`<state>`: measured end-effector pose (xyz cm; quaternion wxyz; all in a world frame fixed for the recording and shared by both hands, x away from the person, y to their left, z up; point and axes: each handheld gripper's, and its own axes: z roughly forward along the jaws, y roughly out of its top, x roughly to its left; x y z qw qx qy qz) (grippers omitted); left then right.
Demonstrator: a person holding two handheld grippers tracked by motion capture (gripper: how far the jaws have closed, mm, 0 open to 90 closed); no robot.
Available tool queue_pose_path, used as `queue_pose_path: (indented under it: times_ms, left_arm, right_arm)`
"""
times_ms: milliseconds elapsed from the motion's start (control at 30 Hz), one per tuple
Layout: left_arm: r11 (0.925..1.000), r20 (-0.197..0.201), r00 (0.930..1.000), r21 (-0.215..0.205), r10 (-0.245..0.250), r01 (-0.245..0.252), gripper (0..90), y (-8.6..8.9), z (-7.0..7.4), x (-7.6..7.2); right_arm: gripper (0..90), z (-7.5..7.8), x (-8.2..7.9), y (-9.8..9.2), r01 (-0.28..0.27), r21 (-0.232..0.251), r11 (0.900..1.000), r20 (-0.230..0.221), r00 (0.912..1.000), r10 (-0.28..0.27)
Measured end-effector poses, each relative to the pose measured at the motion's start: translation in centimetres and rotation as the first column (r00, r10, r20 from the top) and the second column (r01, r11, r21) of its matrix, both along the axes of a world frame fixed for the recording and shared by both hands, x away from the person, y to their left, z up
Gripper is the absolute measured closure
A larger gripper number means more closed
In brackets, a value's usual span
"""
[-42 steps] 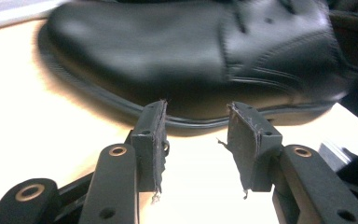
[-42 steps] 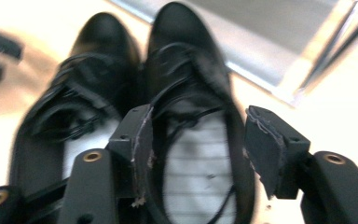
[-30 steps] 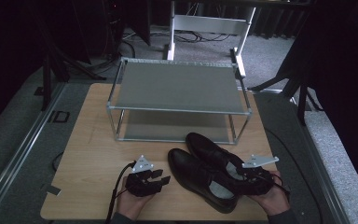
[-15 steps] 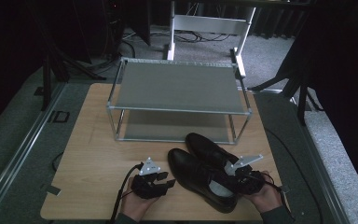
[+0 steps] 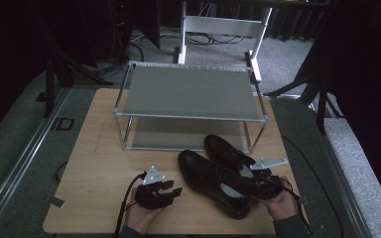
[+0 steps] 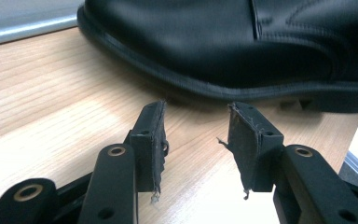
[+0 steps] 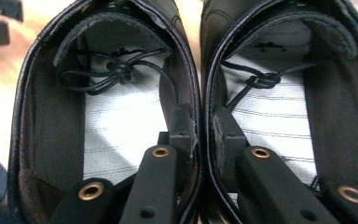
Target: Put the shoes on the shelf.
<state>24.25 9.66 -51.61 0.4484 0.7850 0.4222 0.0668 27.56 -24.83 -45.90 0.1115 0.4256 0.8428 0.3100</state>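
Two black leather lace-up shoes lie side by side on the wooden table, the nearer one (image 5: 211,178) and the farther one (image 5: 226,150), toes pointing away to the left. My right gripper (image 5: 254,184) reaches into their heel ends. In the right gripper view one jaw is inside each shoe, and the gripper (image 7: 203,123) has just been closing on the two adjoining inner walls, the left shoe's (image 7: 186,70) and the right shoe's (image 7: 209,70), and now pinches them together. My left gripper (image 5: 171,187) rests on the table, open and empty (image 6: 196,135), just short of the nearer shoe's sole edge (image 6: 223,88).
A two-tier metal shoe rack (image 5: 191,91) with grey shelves stands at the back of the table (image 5: 99,148), just behind the shoes. Bare wood lies left of the shoes. A white frame (image 5: 223,25) and dark stands sit on the floor beyond.
The right gripper's jaws have closed onto the touching inner walls of the two shoes. The left gripper and both shoes have stayed nearly where they were.
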Motion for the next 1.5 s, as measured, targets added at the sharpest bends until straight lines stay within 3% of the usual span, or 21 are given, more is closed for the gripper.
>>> queue_pose_path:
  times_ms: [200,300,533,733,1000,1100,1167,1233,1267,1333,1367,1500]
  left_arm:
    - [0.9993,0.001,0.9994,-0.014,0.035,-0.035,56.3,0.8,0.0,0.3]
    - [0.9991,0.002,0.9992,-0.014,0.041,-0.041,56.3,0.9,0.0,0.4]
    - [0.9984,0.008,0.9986,-0.021,0.053,-0.052,56.3,1.4,0.1,0.4]
    - [0.9973,0.006,0.9976,-0.027,0.068,-0.068,56.3,2.0,-0.1,0.4]
    - [0.9971,0.005,0.9974,-0.024,0.072,-0.072,56.3,2.0,-0.1,0.6]
    - [0.9974,0.01,0.9975,-0.015,0.07,-0.07,56.3,1.9,-0.2,0.8]
    - [0.9974,0.014,0.9973,-0.006,0.072,-0.071,56.1,1.8,-0.2,0.8]
    - [0.9976,0.016,0.9975,-0.001,0.07,-0.07,56.0,1.8,-0.3,1.0]
    - [0.9973,0.015,0.9972,0.003,0.073,-0.073,55.4,1.7,-0.3,1.1]
    - [0.9973,0.013,0.9973,0.011,0.072,-0.072,54.8,1.5,-0.3,1.4]
    - [0.9973,0.014,0.9974,0.018,0.071,-0.071,54.3,1.3,-0.4,1.5]
    - [0.9972,0.03,0.9972,0.026,0.069,-0.07,51.3,0.1,-0.2,2.4]
  right_arm:
    - [80.8,1.1,2.6,1.0,0.09,0.012,0.996,0.027,0.9955,-0.09]
    - [80.7,1.2,4.3,2.7,0.126,-0.016,0.992,0.063,0.9902,-0.125]
    - [80.7,0.3,7.7,6.8,0.216,0.0,0.976,0.097,0.9718,-0.215]
    - [80.6,-0.7,9.9,9.1,0.318,0.046,0.947,0.064,0.9451,-0.321]
    - [80.5,-0.9,11.4,11.3,0.411,0.047,0.91,0.066,0.908,-0.414]
    - [78.1,-1.5,11.7,12.1,0.428,0.018,0.904,0.061,0.9017,-0.428]
    - [69.1,-1.5,11.6,12.2,0.411,0.035,0.911,0.08,0.9073,-0.413]
    - [54.7,-1.5,11.7,11.9,0.4,0.062,0.914,0.055,0.9132,-0.404]
    - [51.4,-1.5,11.6,11.6,0.387,0.084,0.918,0.036,0.9199,-0.391]
    - [43.1,-1.4,11.3,11.2,0.356,0.14,0.924,0.038,0.9306,-0.364]
    - [40.8,-1.4,11.1,11.0,0.336,0.163,0.928,0.047,0.9366,-0.347]
    - [36.4,-0.8,10.3,10.7,0.284,0.164,0.945,0.099,0.9481,-0.302]
